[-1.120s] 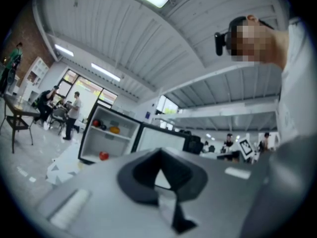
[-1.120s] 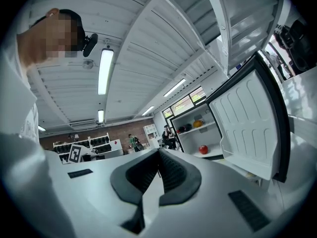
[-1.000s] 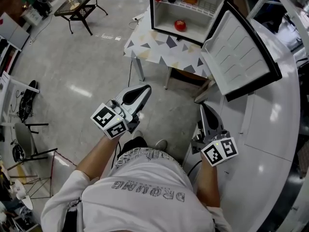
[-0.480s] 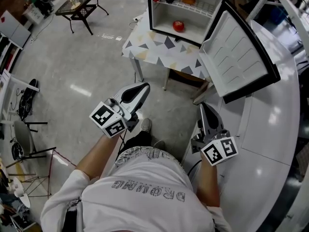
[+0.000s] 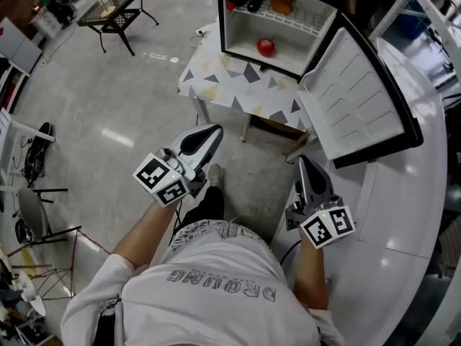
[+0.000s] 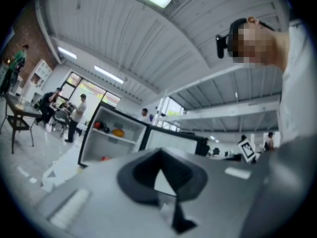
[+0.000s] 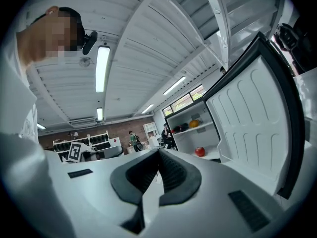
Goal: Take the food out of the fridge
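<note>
Low inside fridge [image 5: 241,36], small round red fruit [image 5: 266,47]

My left gripper [image 5: 216,130] & right gripper [image 5: 303,161]: smooth pale-grey plastic shells w/ a satin sheen. Pads [image 7: 173,175] black, matt, ribbed, rubbery-looking. Marker cubes [image 5: 164,182] matt, printed black on white. Fridge [image 5: 241,34] inside is smooth white plastic, frame black & glossy. Door [image 5: 356,96] liner is moulded white plastic w/ ridges. Shelf [image 5: 302,9] thin white wire. Apple [image 5: 266,47] red, shiny skin. Table [image 5: 230,78] cover pale, matt, triangle print; cloth or film, can't tell. Floor [image 5: 108,107] polished, glossy, throws back lamp glare. Counter [image 5: 410,207] white, smooth, glossy. My T-shirt [image 5: 216,272] grey soft cloth, matt
</note>
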The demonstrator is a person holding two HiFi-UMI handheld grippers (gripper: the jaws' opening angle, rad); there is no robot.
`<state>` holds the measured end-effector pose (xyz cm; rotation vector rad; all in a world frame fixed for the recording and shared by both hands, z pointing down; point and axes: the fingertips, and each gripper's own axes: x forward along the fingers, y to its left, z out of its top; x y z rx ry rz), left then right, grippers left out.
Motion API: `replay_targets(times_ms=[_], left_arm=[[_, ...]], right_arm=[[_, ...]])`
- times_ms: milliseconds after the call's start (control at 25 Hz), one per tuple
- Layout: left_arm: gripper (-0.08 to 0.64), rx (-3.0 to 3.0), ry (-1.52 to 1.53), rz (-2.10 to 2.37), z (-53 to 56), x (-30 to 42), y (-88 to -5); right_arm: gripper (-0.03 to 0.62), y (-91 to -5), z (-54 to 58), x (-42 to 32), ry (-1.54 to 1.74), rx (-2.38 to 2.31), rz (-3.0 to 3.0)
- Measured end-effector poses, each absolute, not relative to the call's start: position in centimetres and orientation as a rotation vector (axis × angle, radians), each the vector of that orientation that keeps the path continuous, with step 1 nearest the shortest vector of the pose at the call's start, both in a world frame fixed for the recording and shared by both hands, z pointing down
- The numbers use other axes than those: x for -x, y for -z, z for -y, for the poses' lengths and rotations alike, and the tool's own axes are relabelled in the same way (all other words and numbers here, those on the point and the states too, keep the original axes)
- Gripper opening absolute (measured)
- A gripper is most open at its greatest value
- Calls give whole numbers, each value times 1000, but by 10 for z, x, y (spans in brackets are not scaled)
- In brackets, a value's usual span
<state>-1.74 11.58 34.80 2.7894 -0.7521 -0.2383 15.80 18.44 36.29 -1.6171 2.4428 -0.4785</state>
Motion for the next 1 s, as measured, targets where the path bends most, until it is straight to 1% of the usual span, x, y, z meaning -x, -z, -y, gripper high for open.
replay_targets(times_ms=[480,1000], left_arm=[[6,-2764,218,717,5,35,-367],[6,-2757,210,643,120,54,-364]], right_arm=[[-11,-381,-66,-140,532,1661,-2429],[-11,-375,49,-113,548,1728,-2407]])
